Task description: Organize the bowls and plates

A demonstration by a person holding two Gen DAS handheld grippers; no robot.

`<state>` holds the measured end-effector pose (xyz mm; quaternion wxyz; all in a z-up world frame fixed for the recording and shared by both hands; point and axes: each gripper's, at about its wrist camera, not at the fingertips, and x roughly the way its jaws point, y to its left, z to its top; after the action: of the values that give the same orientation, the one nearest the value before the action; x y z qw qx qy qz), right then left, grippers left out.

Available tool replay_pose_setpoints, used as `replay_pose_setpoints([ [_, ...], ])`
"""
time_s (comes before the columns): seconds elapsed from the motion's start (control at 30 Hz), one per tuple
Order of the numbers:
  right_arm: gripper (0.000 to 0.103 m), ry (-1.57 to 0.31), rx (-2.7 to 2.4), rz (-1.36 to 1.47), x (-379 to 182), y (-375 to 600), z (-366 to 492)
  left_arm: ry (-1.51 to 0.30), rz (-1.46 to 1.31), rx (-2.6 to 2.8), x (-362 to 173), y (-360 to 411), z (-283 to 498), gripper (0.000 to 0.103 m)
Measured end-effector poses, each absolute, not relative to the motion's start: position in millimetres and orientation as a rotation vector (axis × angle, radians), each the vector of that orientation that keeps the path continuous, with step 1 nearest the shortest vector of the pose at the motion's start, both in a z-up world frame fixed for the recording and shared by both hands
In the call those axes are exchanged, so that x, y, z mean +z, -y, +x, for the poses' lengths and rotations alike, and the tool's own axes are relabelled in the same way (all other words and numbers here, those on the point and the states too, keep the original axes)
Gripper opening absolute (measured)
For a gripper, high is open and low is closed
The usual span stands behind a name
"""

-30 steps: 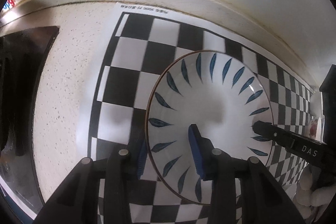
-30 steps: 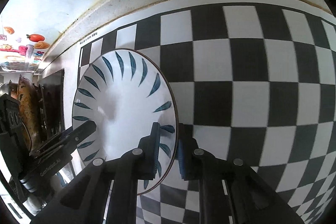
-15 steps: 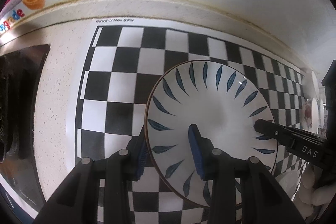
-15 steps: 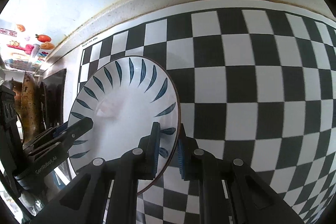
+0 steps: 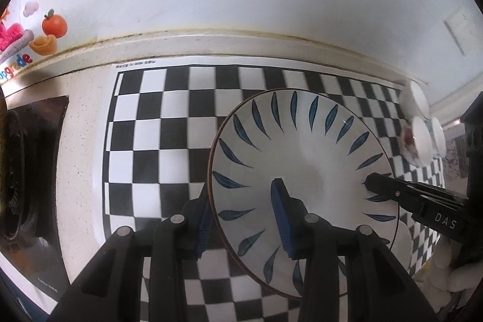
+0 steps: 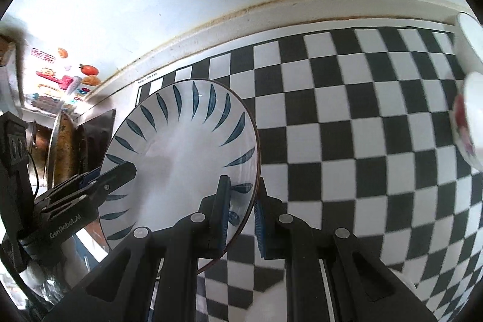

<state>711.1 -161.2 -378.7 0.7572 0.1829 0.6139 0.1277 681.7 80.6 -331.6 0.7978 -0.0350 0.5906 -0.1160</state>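
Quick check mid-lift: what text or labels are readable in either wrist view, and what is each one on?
"DAS": right claw, on its body, left wrist view.
"GenRobot.AI": left claw, on its body, right wrist view.
"grade": wall sticker, word cut off by the frame edge.
Small print line on the checkered mat: too blurred to read.

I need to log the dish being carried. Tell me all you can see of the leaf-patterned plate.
The plate is round, glossy white, ceramic-looking, with a ring of blue leaf strokes and a thin dark rim. It looks clean and whole. Both tools pinch opposite edges: the left tool and the right tool. It appears to be held above the checkered mat.
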Motion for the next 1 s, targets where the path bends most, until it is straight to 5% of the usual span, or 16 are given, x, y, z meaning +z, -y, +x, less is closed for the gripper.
replay_pose_setpoints([
  [0.37,0.016,-1.268,0.269,0.397,-351,219,635,-1.252,-0.039,-0.293,-320,-31,623,0.034],
  [1.0,0.016,-1.346,0.187,0.458,-396,301,528,-1.373,0.074,-0.367,-361,58,540,0.034],
])
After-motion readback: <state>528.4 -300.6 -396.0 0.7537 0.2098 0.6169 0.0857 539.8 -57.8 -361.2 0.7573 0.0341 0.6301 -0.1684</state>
